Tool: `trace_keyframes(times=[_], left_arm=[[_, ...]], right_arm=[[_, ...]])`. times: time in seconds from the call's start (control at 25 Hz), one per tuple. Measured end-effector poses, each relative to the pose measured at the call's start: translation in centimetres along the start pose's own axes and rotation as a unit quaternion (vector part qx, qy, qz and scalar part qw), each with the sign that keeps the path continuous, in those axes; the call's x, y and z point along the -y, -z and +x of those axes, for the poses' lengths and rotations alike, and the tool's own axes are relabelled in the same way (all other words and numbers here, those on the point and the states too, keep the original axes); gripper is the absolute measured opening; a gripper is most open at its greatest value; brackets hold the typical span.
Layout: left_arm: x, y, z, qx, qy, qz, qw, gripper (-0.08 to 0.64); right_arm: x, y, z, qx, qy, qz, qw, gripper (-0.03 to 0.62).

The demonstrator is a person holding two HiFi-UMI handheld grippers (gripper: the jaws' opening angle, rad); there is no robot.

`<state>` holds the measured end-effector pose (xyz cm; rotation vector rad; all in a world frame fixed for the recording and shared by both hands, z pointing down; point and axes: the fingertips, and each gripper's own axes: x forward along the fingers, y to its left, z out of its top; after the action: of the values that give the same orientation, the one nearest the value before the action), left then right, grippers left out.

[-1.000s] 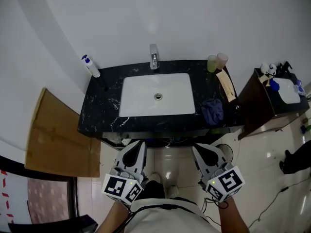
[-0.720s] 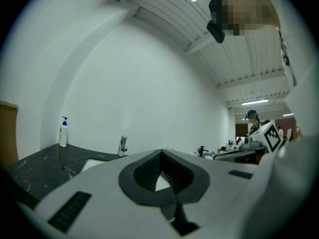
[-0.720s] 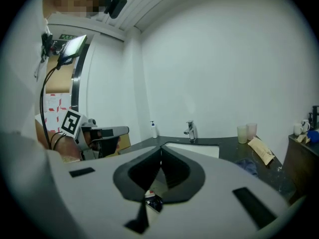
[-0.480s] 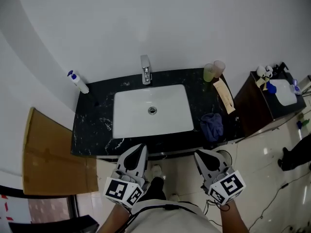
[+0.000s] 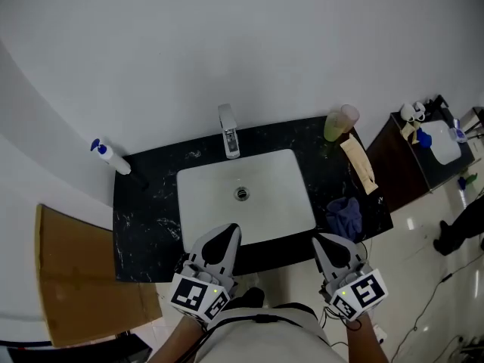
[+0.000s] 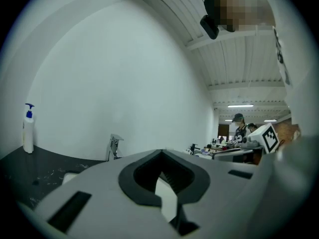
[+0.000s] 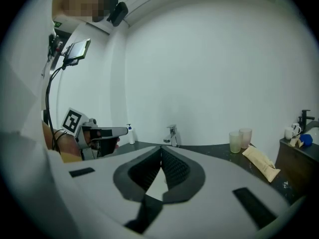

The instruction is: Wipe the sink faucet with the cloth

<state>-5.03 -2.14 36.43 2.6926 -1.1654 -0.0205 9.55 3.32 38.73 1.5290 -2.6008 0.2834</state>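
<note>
The head camera looks steeply down from above the person onto a black marble bench [image 5: 147, 203] holding a white sink [image 5: 272, 195], with the white wall [image 5: 227, 44] beyond. The left gripper [image 5: 227, 231] and right gripper [image 5: 324, 240] sit at the bottom edge of this view. Each gripper camera rides low, near bench height, and faces roughly level along its own jaws toward that wall. All three views share the faucet [image 5: 228, 138] and the soap bottle [image 5: 107, 154]. Each gripper view also catches the other gripper at its side.

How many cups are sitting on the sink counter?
2. A greenish cup and a pinkish cup stand side by side at the back right corner of the counter. Nothing seems to hide more.
</note>
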Motion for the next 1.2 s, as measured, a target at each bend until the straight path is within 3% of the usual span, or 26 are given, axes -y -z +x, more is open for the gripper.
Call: trace_keyframes(times=[0.24, 0.56, 1.08, 1.2], left_arm=[[-2.7, 0.2, 2.0, -0.007, 0.024, -0.005, 0.9997, 0.0], [-1.9, 0.5, 4.7, -0.016, 0.052, -0.012, 0.9985, 0.0], [1.8, 1.3, 8.8, -0.032, 0.089, -0.017, 0.9954, 0.0], [3.3, 1.8, 10.0, -0.039, 0.112, -0.016, 0.9928, 0.0]], right_arm=[[-0.6, -0.9, 4.0, 0.008, 0.005, 0.005, 1.0, 0.006], [1.5, -0.3, 4.3, -0.006, 0.022, 0.012, 1.0, 0.006], [12.2, 7.3, -2.1, -0.105, 0.138, 0.01, 0.985, 0.008], [13.8, 9.5, -2.7, -0.139, 0.153, 0.006, 0.978, 0.077]])
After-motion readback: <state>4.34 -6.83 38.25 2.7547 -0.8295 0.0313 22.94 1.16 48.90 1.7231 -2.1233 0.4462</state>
